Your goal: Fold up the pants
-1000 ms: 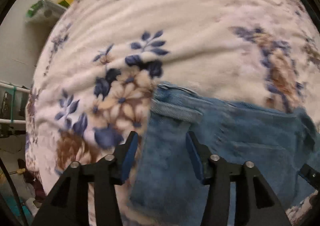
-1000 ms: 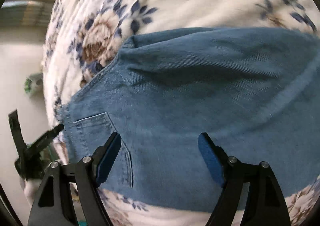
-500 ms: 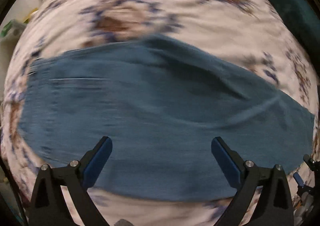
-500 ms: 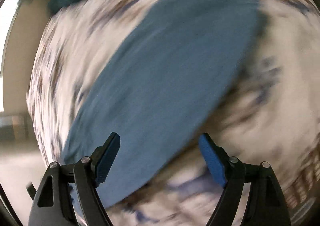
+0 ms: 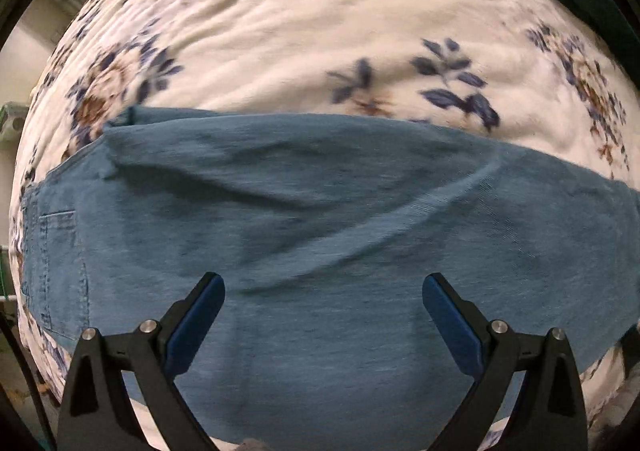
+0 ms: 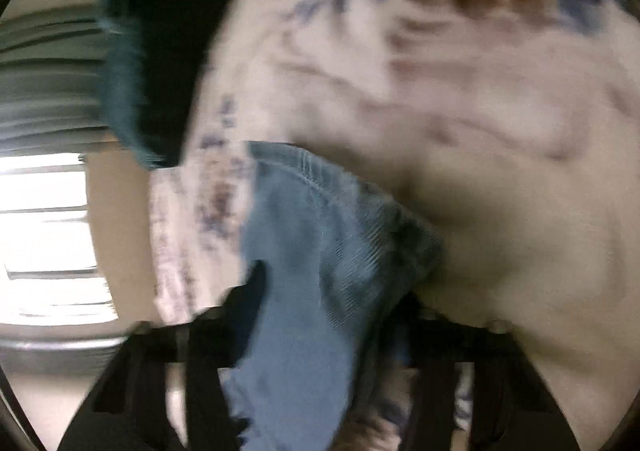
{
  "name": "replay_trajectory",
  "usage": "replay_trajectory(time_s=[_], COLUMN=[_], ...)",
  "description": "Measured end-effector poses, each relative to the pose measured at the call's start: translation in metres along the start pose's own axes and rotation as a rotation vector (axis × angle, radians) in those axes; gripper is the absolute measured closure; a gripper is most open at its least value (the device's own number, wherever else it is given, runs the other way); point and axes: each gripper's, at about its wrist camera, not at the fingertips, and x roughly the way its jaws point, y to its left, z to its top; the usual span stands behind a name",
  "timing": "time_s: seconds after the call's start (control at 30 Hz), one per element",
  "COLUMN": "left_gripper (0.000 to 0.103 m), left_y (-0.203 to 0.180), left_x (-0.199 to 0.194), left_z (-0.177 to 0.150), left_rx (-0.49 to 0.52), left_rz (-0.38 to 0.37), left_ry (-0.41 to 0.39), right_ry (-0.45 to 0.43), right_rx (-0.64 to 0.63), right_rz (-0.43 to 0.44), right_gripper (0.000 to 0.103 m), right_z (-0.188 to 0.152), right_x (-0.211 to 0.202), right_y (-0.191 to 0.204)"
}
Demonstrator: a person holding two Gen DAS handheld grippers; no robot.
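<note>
Step in hand, by my read: pants [image 5: 320, 235] are already doubled lengthwise & laid flat across the bed's floral blanket [image 5: 304, 31]; right side is now taking hold of the hem end for the next fold across.

Left hand-held gripper [image 5: 323, 293] hangs over the middle of the pants, jaws spread wide, nothing between the pads, w/ cloth only below them. Waist end w/ the back pocket [image 5: 60, 271] lies at the left of that view; a long crease runs diagonally across the leg.

Right hand-held gripper [image 6: 332, 315]: view badly blurred. Jaws are closing, and the frayed hem end of the pants [image 6: 320, 251] sits up between the fingers. Can't tell if the pads press on it yet.

Next move, as I judge it: finish the pinch on both layers of the hem, lift & carry it over toward the waist. Left likely needs to pin the mid-leg or take the other corner so the layers don't slide apart. Risk: catching one layer only, or dragging the blanket along.

Containers: none in clear view. A dark teal cloth [image 6: 152, 71] lies at the blanket's edge. Pale object at the far left edge of the left view is too small to name.
</note>
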Motion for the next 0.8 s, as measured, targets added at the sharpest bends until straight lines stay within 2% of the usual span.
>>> replay_trajectory(time_s=[0.03,0.13,0.17,0.23,0.3,0.4,0.47,0.63,0.8], left_gripper=[0.002,0.002,0.002,0.002,0.002,0.002,0.002,0.002,0.002], left_y=[-0.007,-0.024,-0.029,-0.033,-0.037,-0.035,-0.029,0.007,0.067], left_x=[0.004,0.015,0.019,0.023,0.028,0.031,0.026,0.005,-0.017], left_z=[0.001,0.003,0.003,0.003,0.005,0.010,0.012,0.009,0.004], left_rx=[0.009,0.029,0.032,0.035,0.033,0.017,0.006,-0.040,-0.144], left_rz=[0.002,0.014,0.016,0.024,0.016,0.018,0.015,0.014,0.010], left_ry=[0.006,0.026,0.032,0.036,0.050,0.060,0.066,0.036,0.023], right_ry=[0.008,0.090,0.102,0.086,0.047,0.101,0.097,-0.005,-0.033], right_rx=[-0.009,-0.008,-0.015,-0.083,-0.086,-0.025,-0.074,-0.251,-0.515], right_rz=[0.020,-0.011,-0.018,-0.057,-0.081,-0.052,-0.091,-0.153,-0.223], right_gripper=[0.056,0.056,0.063,0.096,0.096,0.095,0.095,0.095,0.095], right_z=[0.002,0.007,0.006,0.009,0.014,0.015,0.015,-0.013,-0.090], right_x=[0.004,0.030,0.035,0.035,0.029,0.045,0.045,0.025,0.034], right_y=[0.000,-0.009,-0.008,0.002,0.006,-0.007,0.003,0.078,0.172])
